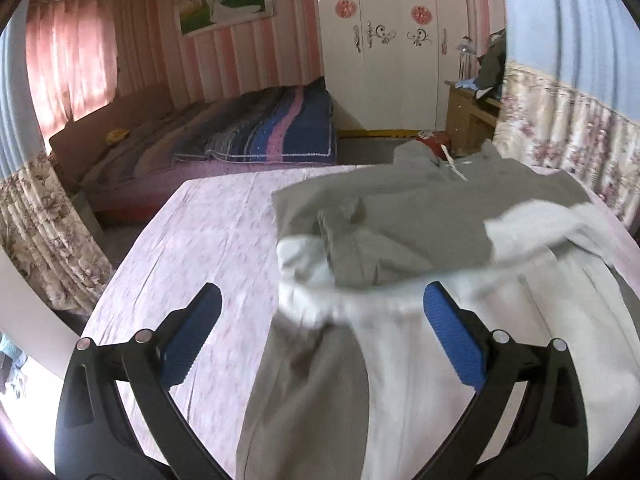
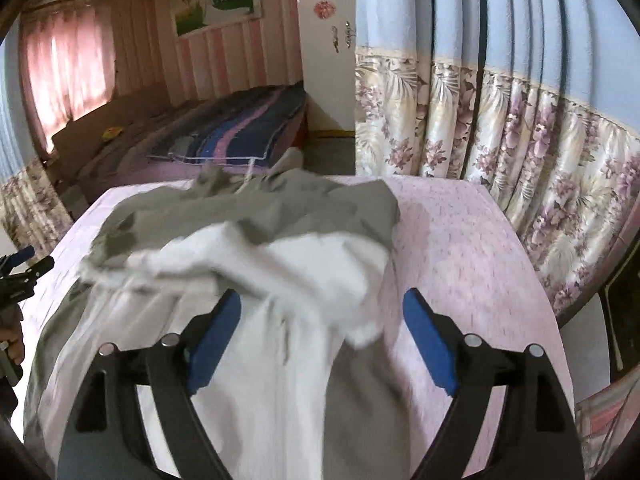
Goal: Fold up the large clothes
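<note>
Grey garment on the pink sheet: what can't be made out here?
- Grey garment: white hem blurred in both wrist views, so the fold edge is unclear.
- Its near end: cut off by the bottom edge, behind the right claw.
- Dresser clutter: too small, left wrist view.

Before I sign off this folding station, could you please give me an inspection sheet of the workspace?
Surface: table under a pink patterned cloth, bare at both sides.
Job's things: grey garment with white lining turned up, lying rumpled on the table.
Clutter: nothing seen on the table.
Grippers: left gripper open, nothing held; right gripper open, above the garment, fingers not pressing it.
Cables: nothing seen.
Surroundings: bed, wardrobe, flowered curtain, small wooden cabinet.
</note>
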Available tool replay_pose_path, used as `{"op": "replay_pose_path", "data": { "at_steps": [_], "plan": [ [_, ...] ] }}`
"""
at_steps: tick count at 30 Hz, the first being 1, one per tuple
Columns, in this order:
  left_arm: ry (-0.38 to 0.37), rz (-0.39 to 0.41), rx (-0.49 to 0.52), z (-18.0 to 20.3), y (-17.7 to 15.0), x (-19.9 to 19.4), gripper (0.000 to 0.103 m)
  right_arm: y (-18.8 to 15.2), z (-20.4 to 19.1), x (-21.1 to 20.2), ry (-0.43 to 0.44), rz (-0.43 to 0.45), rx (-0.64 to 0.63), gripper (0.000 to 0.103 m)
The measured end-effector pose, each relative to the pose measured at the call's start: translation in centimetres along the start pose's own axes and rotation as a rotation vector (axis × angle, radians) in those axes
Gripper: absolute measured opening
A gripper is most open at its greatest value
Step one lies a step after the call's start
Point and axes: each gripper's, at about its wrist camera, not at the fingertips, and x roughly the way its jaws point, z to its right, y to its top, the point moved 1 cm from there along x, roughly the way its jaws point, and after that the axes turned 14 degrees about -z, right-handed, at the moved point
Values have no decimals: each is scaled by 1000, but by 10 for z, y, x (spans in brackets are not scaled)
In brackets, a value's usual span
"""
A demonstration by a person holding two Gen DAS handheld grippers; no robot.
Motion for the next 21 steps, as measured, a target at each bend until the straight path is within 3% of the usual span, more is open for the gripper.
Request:
{"op": "replay_pose_path", "data": {
  "at_steps": [7, 10, 15, 21],
  "plan": [
    [26, 20, -32, -24, -93, -56, 100, -91, -6, -43, -33, 16, -40, 85],
    [5, -2, -68, -36, -122, -70, 100, -125, -3, -57, -35, 5, -29, 85],
    [7, -2, -126, -47, -160, -85, 100, -166, -5, -86, -41, 39, -14, 85],
    [45, -17, -129, -50, -186, -94, 100, -200, -9, -108, -16, 45, -4, 85]
  ]
}}
